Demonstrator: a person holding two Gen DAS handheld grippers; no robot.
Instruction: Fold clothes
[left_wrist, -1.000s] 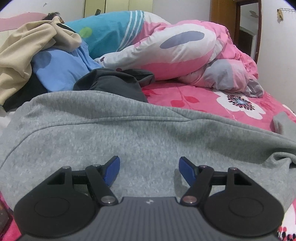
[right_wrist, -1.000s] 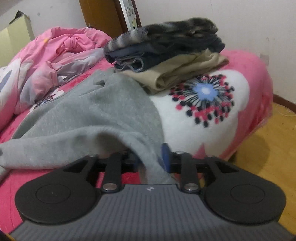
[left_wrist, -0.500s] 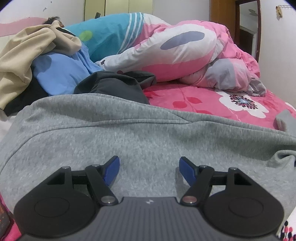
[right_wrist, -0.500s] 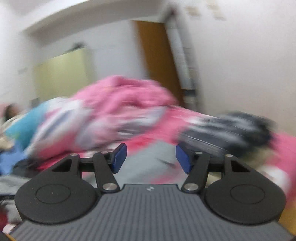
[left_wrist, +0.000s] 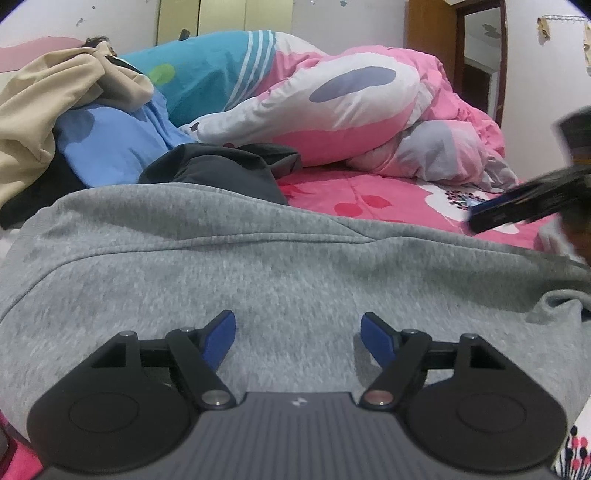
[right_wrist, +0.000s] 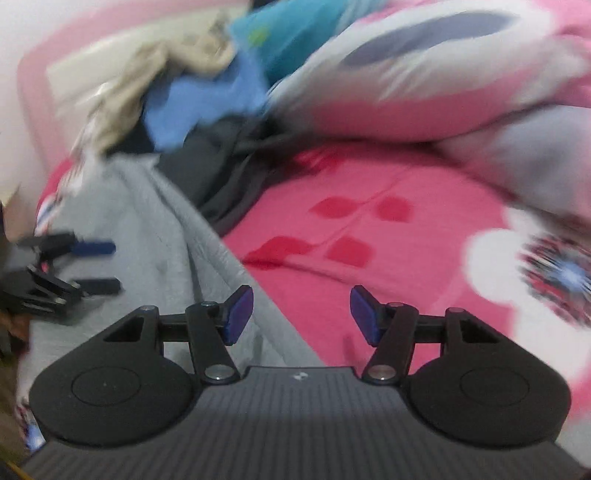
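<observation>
A grey sweatshirt (left_wrist: 258, 258) lies spread over the pink bed, filling the lower half of the left wrist view. My left gripper (left_wrist: 298, 334) hovers over it, open, with nothing between its blue pads. In the blurred right wrist view the same grey sweatshirt (right_wrist: 155, 236) runs down the left side. My right gripper (right_wrist: 301, 314) is open above the sweatshirt's edge and the pink sheet, holding nothing. The left gripper (right_wrist: 94, 266) shows at that view's left edge. The right gripper (left_wrist: 524, 206) shows as a dark blur at the right of the left wrist view.
A dark grey garment (left_wrist: 221, 170) lies just beyond the sweatshirt. Behind it are a blue cloth (left_wrist: 110, 147), a beige garment (left_wrist: 44, 96) and a bunched pink floral duvet (left_wrist: 351, 110). The pink flowered sheet (right_wrist: 369, 240) lies bare to the right.
My right gripper let go of the grey sweatshirt, opened, and swung left from the folded stack toward the head of the bed. The left gripper stayed open and almost still.
</observation>
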